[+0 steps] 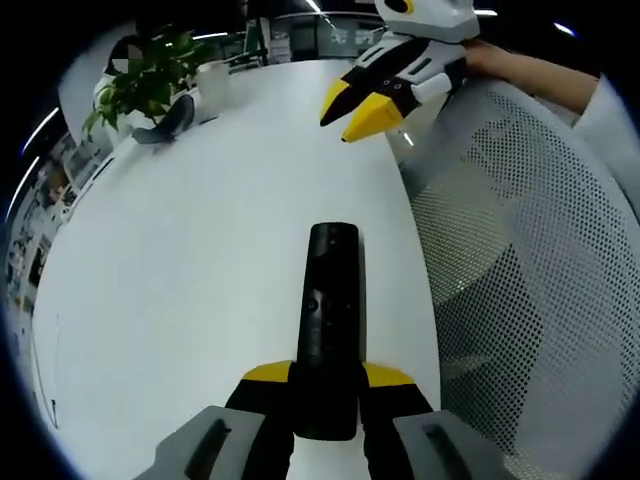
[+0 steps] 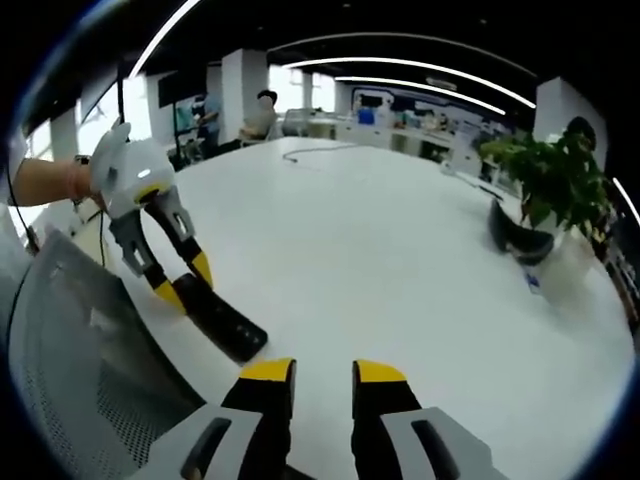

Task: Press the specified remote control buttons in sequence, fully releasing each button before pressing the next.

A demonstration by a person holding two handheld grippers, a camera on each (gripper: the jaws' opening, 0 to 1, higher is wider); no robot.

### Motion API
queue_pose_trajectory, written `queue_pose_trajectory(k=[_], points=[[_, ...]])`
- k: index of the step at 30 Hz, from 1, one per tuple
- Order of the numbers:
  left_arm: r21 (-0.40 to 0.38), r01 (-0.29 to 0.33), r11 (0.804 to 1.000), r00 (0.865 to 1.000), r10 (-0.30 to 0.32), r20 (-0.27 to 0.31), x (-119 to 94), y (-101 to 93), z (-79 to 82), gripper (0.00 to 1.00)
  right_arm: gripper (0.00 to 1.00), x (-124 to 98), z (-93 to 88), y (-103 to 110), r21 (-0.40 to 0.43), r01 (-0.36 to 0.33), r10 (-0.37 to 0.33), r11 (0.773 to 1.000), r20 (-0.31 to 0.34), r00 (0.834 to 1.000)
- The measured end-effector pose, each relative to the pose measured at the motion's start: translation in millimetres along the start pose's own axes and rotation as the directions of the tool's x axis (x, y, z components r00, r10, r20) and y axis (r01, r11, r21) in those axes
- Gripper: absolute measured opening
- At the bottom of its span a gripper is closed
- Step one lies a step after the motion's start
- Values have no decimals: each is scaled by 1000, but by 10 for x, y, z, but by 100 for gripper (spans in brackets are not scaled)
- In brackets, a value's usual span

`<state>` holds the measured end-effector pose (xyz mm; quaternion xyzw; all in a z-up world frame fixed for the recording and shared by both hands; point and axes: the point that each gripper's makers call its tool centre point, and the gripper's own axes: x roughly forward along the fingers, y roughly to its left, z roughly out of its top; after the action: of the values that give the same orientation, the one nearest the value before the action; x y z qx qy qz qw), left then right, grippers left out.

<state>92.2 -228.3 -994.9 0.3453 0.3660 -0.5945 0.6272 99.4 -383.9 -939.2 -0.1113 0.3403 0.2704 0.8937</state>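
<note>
Remote on table, near edge beside mesh chair; potted plant at far side.

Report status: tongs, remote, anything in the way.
Left tongs shut on remote, held over table. Right tongs open, empty. Chair close alongside.

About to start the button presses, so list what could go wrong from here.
1. The left claw grips the remote control only at its near end; pressing the far end could tilt it.
2. The remote lies near the table edge beside the mesh chair; it could slide off.
3. The right claw hangs off to the side; it must close in accurately.
</note>
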Motion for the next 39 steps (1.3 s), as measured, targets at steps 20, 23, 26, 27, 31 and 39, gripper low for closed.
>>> queue_pose_trajectory(k=[20, 23, 26, 27, 31, 39], points=[[-5, 3, 1000, 994, -3, 110, -2, 35, 4, 24, 13, 93, -122, 132, -50, -64, 59, 997, -92, 994], [-6, 4, 1000, 992, -3, 128, -5, 39, 0, 24, 12, 104, -137, 163, -70, -76, 68, 995, -110, 992], [-3, 5, 1000, 989, -5, 148, -9, 38, -2, 24, 12, 121, -170, 200, -89, -92, 80, 992, -137, 987], [-1, 6, 1000, 988, -5, 154, -9, 39, -1, 24, 12, 121, -175, 204, -105, -95, 80, 990, -143, 986], [1, 8, 1000, 987, -8, 163, -10, 42, 5, 24, 10, 135, -182, 275, -134, -136, 113, 982, -166, 980], [-1, 11, 1000, 986, -11, 168, -2, 41, 3, 24, 4, 159, -109, 433, -171, -226, 192, 959, -194, 962]])
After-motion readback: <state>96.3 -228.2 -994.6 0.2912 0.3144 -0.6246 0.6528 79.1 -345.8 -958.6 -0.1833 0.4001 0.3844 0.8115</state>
